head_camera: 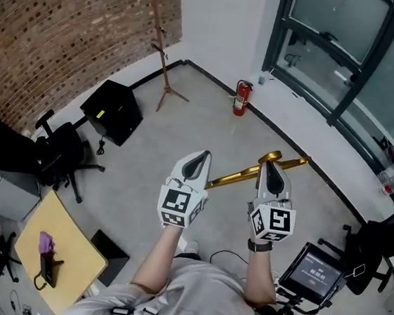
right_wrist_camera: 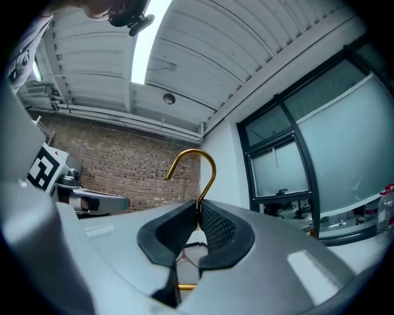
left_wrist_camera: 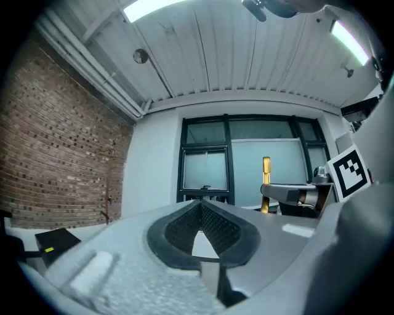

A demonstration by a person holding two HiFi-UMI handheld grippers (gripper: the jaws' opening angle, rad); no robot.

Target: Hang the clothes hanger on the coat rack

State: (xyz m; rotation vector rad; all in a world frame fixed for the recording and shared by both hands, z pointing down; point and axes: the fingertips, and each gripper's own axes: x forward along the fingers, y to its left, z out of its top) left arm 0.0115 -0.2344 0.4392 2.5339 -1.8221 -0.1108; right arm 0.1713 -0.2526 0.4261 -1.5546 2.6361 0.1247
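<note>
— Brick wall far left, coat rack beside it. Where's the clothes hanger?
— Near, well apart from it, hook neck pinched in the right gripper fingers; left gripper fingers closed on nothing

Location type: office-style workspace; indicators: exposed brick wall; dark-framed windows; grey hard floor; black swivel chairs; wooden desk; coat rack; fire extinguisher; small monitor; slatted ceiling with strip lights.
</note>
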